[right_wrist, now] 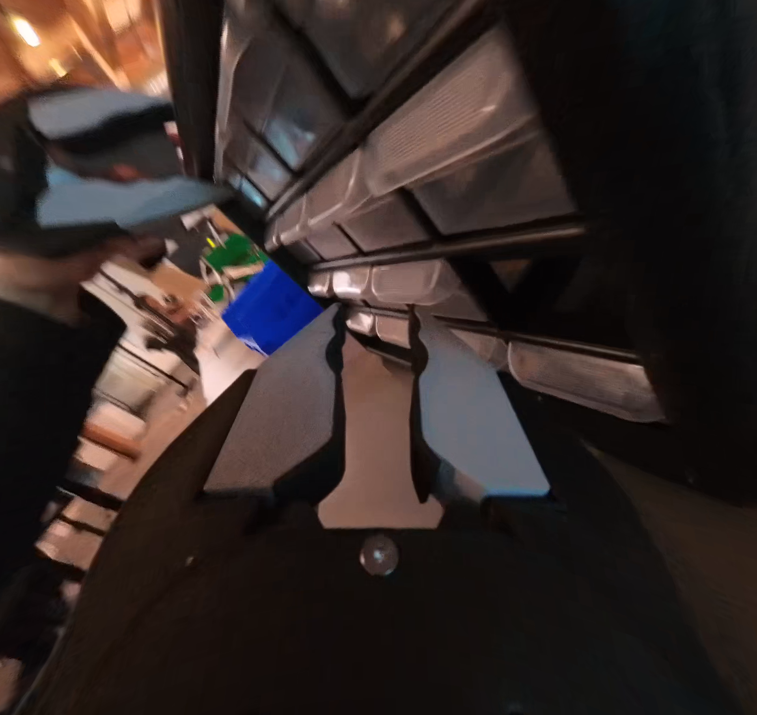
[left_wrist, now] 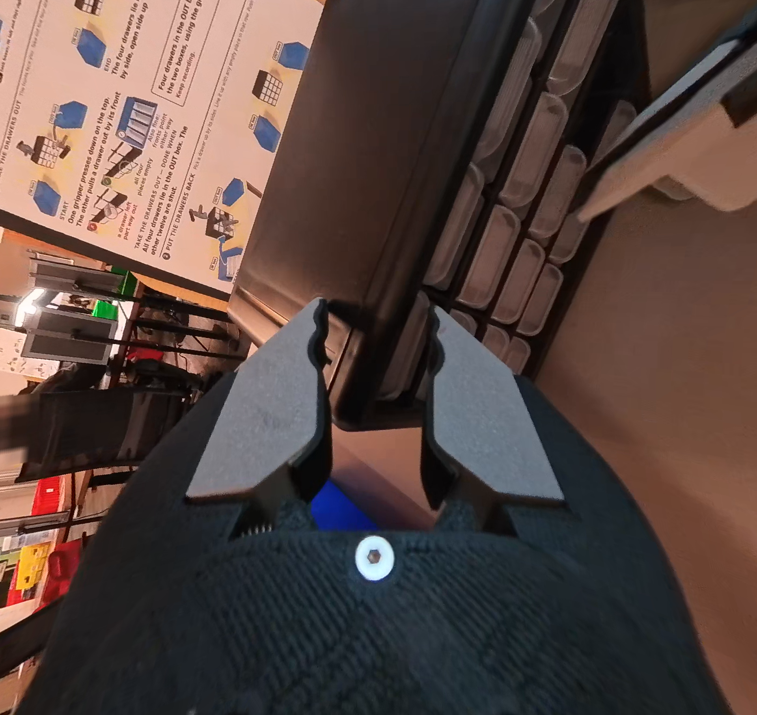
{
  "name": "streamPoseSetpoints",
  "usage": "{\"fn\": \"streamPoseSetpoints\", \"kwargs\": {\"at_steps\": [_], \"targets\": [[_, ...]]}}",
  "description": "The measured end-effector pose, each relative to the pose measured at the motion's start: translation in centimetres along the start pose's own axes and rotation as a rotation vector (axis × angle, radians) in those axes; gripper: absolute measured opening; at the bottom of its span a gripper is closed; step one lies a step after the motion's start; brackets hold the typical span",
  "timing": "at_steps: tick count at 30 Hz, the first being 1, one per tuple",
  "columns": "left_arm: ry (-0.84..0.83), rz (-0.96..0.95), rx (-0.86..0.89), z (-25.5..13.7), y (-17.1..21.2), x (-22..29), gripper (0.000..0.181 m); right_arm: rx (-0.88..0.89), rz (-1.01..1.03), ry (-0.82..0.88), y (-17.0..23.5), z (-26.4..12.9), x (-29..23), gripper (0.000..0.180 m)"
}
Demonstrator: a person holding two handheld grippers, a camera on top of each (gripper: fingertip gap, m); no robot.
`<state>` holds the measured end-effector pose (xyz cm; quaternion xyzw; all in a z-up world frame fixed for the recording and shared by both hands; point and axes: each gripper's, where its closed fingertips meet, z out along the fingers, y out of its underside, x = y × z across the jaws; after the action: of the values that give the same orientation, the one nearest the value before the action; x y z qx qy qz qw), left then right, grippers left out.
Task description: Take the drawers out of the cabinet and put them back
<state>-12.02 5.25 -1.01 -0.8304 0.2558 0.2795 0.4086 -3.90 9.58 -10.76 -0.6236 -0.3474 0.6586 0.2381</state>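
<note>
The left gripper (left_wrist: 377, 326) is spread wide, its jaws straddling the near top corner of the black cabinet (left_wrist: 368, 142) without clearly pressing on it; whether a fingertip touches the edge cannot be told. The cabinet stands on a wooden table (left_wrist: 655, 408), its front filled with rows of translucent grey drawers (left_wrist: 528, 150), all seated in their slots as far as the left wrist view shows. A printed instruction sheet (left_wrist: 143, 81) lies behind the cabinet. The right wrist view is badly blurred: the right gripper (right_wrist: 375, 318) is parted with nothing between its fingers, close to the lower drawers (right_wrist: 409, 281) on the cabinet front (right_wrist: 594, 163). A blue box (right_wrist: 270, 314) sits beyond it on the table, near the cabinet's side.
</note>
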Motion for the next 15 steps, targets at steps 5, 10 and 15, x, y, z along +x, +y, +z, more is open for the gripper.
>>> {"fn": "streamPoseSetpoints", "kwargs": {"at_steps": [5, 10, 15], "targets": [[-0.017, 0.000, 0.003, 0.1, -0.1, 0.0, 0.046, 0.147, 0.240, -0.056, -0.7, -0.5, 1.5, 0.018], [-0.021, -0.007, 0.011, 0.2, -0.2, 0.0, 0.046, 0.231, 0.274, -0.076, -1.9, -1.5, 2.1, 0.014], [-0.031, -0.010, -0.007, 0.2, -0.2, 0.0, 0.047, 0.202, 0.331, -0.163, -1.5, -0.5, 1.3, 0.004]]}}
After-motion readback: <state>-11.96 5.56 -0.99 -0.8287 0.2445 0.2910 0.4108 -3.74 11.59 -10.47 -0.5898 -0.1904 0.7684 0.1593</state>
